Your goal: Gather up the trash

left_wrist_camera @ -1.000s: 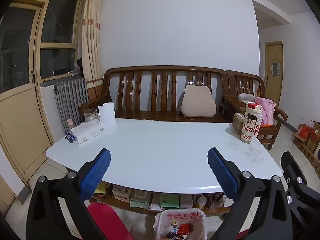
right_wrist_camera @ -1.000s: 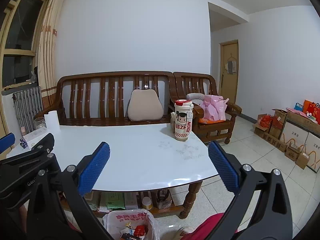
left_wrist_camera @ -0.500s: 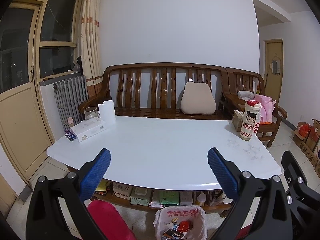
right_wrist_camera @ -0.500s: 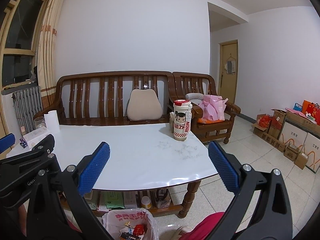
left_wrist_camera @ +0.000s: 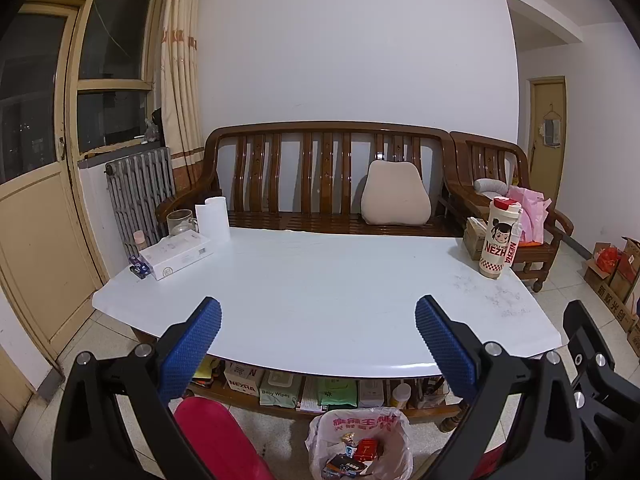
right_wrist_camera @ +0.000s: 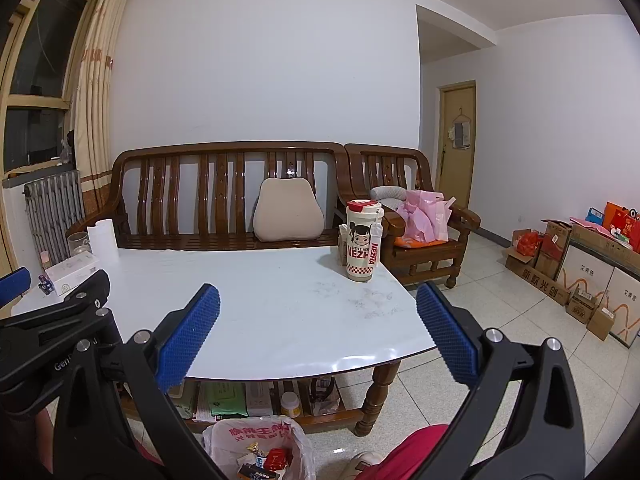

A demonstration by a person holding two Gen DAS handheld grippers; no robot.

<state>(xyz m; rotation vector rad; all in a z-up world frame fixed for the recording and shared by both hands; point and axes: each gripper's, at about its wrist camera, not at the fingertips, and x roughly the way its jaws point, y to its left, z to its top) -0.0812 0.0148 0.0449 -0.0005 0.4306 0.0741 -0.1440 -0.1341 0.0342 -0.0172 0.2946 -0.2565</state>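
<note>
Plastic, thin and soft, one bin bag (left_wrist_camera: 360,436) stands on the floor below the desk (left_wrist_camera: 320,300) front edge, holding a few light, crushable wrappers; it would likely be best pinched at its loose rim. On the desk, left to right: one box (left_wrist_camera: 176,254), one glass (left_wrist_camera: 180,222), one paper roll (left_wrist_camera: 212,220), one bottle (left_wrist_camera: 500,238). Left claw (left_wrist_camera: 318,354) and right claw (right_wrist_camera: 318,340) both hang spread wide, grasping nothing.

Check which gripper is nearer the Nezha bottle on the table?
Right. The right gripper is nearer, held back from the Nezha bottle at the table's right end; the left gripper faces the table's middle, with the bottle far off to its right.
</note>
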